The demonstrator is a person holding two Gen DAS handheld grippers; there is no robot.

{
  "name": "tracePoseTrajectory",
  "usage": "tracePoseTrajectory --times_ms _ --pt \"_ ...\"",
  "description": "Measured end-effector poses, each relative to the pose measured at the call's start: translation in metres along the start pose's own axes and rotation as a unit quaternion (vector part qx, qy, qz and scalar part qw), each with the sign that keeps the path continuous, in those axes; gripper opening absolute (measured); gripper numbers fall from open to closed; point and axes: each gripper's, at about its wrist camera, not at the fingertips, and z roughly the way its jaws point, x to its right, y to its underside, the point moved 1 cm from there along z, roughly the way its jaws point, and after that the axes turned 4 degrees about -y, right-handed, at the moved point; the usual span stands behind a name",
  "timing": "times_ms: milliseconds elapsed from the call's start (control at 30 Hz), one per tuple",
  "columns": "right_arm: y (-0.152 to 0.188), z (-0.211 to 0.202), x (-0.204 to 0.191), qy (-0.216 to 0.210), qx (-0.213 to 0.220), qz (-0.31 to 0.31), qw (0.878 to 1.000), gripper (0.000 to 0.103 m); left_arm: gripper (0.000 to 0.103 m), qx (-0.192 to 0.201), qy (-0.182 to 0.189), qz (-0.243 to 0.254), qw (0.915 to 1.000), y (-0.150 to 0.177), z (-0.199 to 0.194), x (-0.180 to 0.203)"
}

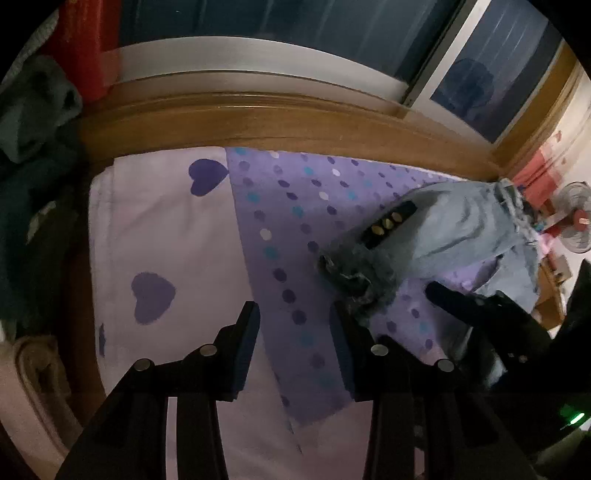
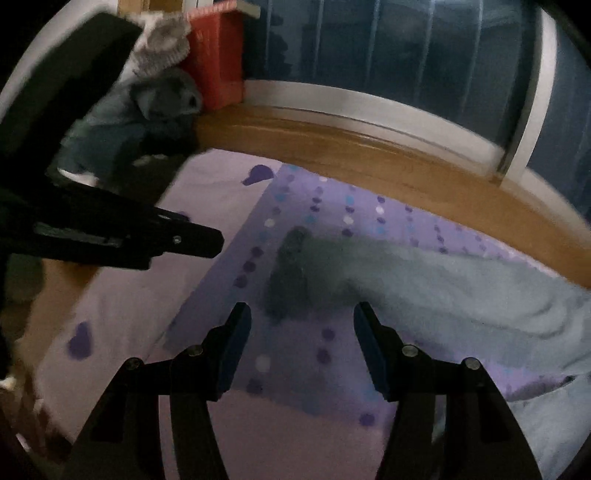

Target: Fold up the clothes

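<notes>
Pale denim jeans [image 1: 454, 236] rumpled on dotted sheet [image 1: 295, 206] (hem frayed); left gripper [image 1: 295, 314], right gripper [image 2: 301, 314] both spread, empty.

This is a bedroom in a home, dimly lit. A bed [image 1: 166, 236] fills the middle, covered in a pale lilac sheet printed with purple hearts, with a purple dotted spread [image 1: 295, 229] over it. A wooden ledge [image 1: 258, 122] runs along its far side under a dark sliding window [image 1: 295, 33] with a white frame. Loose clothes [image 2: 147, 110] are piled in the corner beside a red box [image 2: 216, 66]. A standing fan [image 1: 576, 229] shows at the far right.
</notes>
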Motion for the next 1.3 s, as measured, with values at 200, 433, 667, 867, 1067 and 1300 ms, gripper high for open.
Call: tracePoseTrajectory --times_ms 200,433,667,867,1067,1300 --pt "-0.007 0.041 -0.008 0.1 -0.039 -0.033 0.994 0.056 0.04 -0.007 0.042 0.015 0.999 -0.014 0.014 -0.009" --pt "0.009 0.035 0.001 0.118 -0.074 -0.033 0.99 0.006 0.041 -0.04 0.106 0.043 0.9926 -0.032 0.047 0.001" --pt "0.031 0.033 -0.017 0.154 -0.102 -0.103 0.977 0.006 0.042 -0.088 0.134 0.08 0.9839 -0.039 0.091 0.025" --pt "0.032 0.035 -0.016 0.16 -0.111 -0.088 0.977 0.006 0.037 -0.092 0.19 0.11 0.9712 -0.036 0.099 0.048" --pt "0.01 0.021 -0.015 0.125 -0.105 -0.085 0.983 0.006 0.004 0.022 0.131 0.147 0.9801 -0.062 0.058 0.052" --pt "-0.061 -0.006 -0.066 0.073 -0.039 -0.198 0.977 0.004 0.004 0.095 0.056 0.173 0.9788 -0.107 0.03 0.034"
